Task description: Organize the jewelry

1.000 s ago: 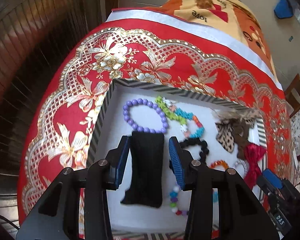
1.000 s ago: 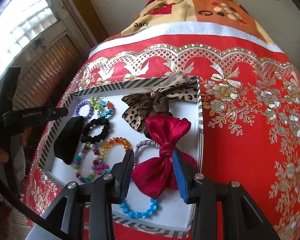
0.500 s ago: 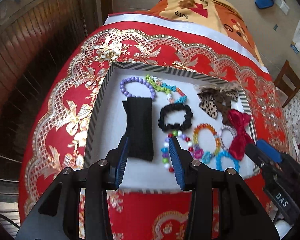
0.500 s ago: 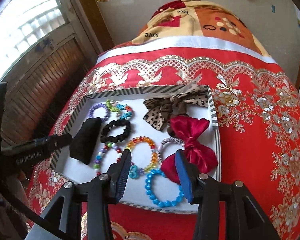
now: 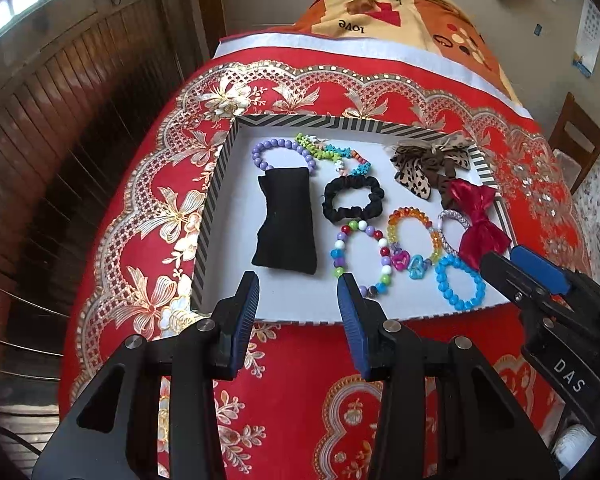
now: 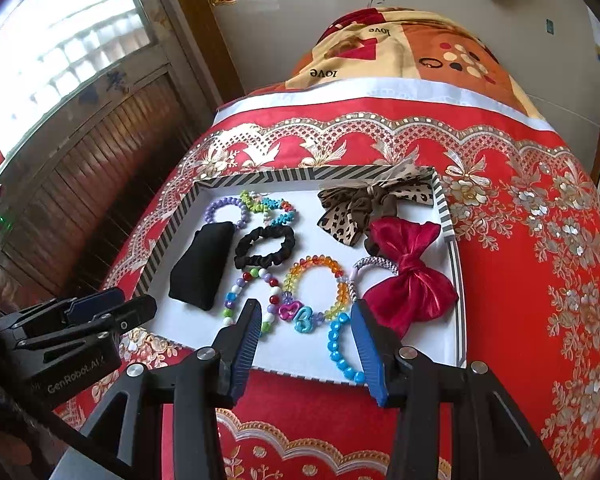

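While both grippers hang above the tray's near edge at the bottom of each frame, neither holds anything: the left gripper (image 5: 298, 294) stands parted, and the right gripper (image 6: 305, 322) has just been opening, its jaws empty. Just past them, in the middle of the frame, a striped-rim tray (image 5: 214, 216) rests on a red and gold tablecloth (image 5: 148, 216). Nearest lie a blue bead bracelet (image 5: 460, 282) and a multicoloured bead bracelet (image 5: 360, 256); then a black pouch (image 5: 286, 220), a black scrunchie (image 5: 352, 200) and a red bow (image 5: 480, 224); farthest, a purple bracelet (image 5: 282, 152) and a leopard-print bow (image 5: 428, 164).
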